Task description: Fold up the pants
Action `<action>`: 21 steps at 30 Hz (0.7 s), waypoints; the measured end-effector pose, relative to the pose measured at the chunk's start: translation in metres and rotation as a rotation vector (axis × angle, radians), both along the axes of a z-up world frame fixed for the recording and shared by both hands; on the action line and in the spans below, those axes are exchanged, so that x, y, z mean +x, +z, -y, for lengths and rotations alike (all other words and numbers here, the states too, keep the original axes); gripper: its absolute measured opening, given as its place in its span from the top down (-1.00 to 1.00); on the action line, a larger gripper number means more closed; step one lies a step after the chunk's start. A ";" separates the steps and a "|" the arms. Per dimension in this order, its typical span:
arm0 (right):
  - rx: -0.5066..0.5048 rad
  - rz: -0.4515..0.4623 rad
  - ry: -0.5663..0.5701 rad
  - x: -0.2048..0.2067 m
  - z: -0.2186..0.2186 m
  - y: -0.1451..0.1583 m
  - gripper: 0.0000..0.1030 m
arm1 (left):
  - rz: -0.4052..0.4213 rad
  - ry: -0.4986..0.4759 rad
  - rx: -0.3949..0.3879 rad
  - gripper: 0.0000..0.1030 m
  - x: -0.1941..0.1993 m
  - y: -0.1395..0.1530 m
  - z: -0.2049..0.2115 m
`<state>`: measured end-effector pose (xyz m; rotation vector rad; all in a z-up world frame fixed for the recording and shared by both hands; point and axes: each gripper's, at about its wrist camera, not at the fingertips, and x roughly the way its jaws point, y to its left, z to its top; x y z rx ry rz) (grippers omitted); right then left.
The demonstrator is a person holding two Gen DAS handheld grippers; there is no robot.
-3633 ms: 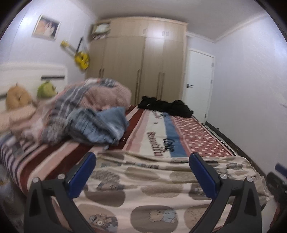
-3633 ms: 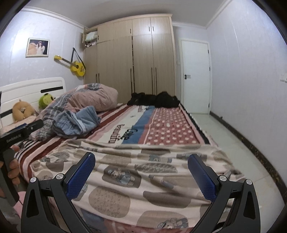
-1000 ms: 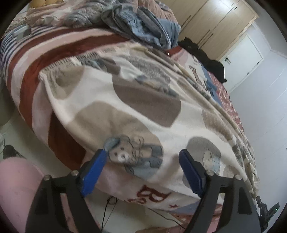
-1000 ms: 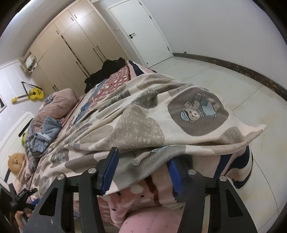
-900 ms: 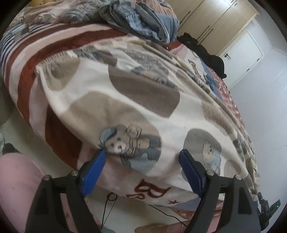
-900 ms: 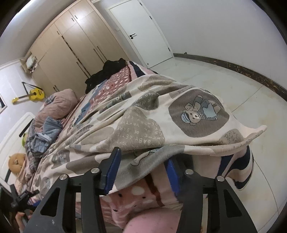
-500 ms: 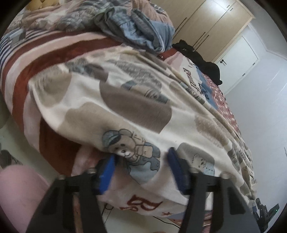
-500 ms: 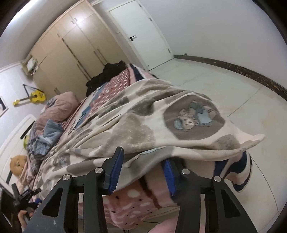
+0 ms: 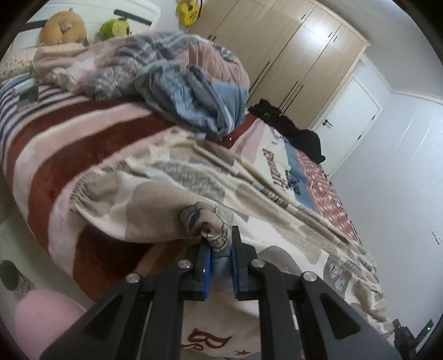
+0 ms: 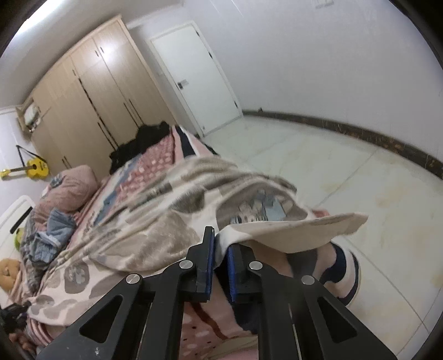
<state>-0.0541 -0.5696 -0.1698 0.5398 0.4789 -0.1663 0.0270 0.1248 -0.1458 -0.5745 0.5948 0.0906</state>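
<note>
With the bear-print pants being pinched at the bed's near edge by both just-closing claws, left claw and right claw, thin bites are risking slippage under lifting.

1. The bed wears a cover striped in dark red, pink and white.
2. The cream bear-print pants lie spread across its near end.
3. A rumpled blue-grey garment and a pink-grey quilt are heaped near the headboard.
4. A black clothes pile sits at the far edge.
5. Two plush toys rest by the headboard.
</note>
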 end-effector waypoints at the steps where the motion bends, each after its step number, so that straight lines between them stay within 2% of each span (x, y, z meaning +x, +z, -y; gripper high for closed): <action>1: -0.013 0.016 -0.001 -0.004 -0.002 0.006 0.94 | 0.012 0.000 0.007 0.82 -0.001 0.005 0.000; 6: -0.045 0.068 0.024 -0.009 -0.007 0.032 0.94 | 0.059 -0.021 0.029 0.82 -0.004 0.024 -0.002; 13: -0.083 0.095 0.084 0.018 -0.010 0.066 0.94 | 0.078 -0.058 0.087 0.82 0.011 0.051 -0.004; 17: -0.160 0.101 0.120 0.051 -0.016 0.094 0.94 | 0.057 -0.082 0.164 0.82 0.040 0.069 -0.003; 21: -0.239 0.057 0.170 0.096 -0.025 0.114 0.94 | 0.005 -0.116 0.229 0.82 0.094 0.078 -0.003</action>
